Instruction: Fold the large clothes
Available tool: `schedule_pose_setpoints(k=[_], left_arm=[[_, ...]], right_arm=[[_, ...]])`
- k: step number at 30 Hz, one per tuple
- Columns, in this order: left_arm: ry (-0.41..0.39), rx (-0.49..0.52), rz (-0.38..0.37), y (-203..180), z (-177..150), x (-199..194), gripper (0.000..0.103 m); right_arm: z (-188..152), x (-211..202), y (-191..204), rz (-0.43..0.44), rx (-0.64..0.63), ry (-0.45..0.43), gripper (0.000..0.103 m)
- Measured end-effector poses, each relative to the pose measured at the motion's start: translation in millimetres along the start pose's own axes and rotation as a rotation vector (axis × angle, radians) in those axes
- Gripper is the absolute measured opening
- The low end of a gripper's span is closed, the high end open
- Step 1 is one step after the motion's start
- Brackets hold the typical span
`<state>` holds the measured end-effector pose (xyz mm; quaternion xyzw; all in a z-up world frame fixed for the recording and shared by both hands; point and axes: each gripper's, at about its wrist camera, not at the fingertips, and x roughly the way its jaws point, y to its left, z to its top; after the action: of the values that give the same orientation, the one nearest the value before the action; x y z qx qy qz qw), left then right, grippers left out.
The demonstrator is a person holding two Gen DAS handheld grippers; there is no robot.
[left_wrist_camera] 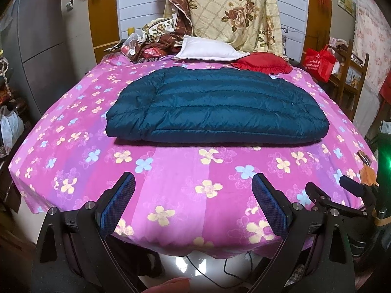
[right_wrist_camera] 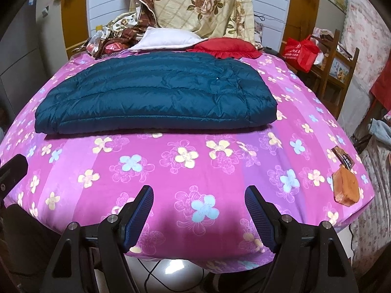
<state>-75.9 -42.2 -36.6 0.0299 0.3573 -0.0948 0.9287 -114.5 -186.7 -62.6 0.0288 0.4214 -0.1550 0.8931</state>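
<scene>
On pink bedsheet (left_wrist_camera: 171, 171) — folded teal jacket (left_wrist_camera: 215, 107), 2 grippers parted, empty

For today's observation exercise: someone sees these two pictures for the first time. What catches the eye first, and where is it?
The pink flowered sheet fills both views. A dark teal padded jacket lies folded flat in its middle. Behind it, at the far end, sit a white pillow and a red cushion, while the open left gripper and the open right gripper hover empty over the near edge.
</scene>
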Motion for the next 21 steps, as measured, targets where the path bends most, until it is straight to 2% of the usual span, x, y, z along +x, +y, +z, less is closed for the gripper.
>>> schedule_pose_setpoints(k=[21], left_arm=[[0.044, -0.005, -0.015, -3.8, -4.6, 9.3, 0.096]], right_arm=[[2.0, -8.4, -1.2, -0.017, 0.003, -0.044, 0.075]])
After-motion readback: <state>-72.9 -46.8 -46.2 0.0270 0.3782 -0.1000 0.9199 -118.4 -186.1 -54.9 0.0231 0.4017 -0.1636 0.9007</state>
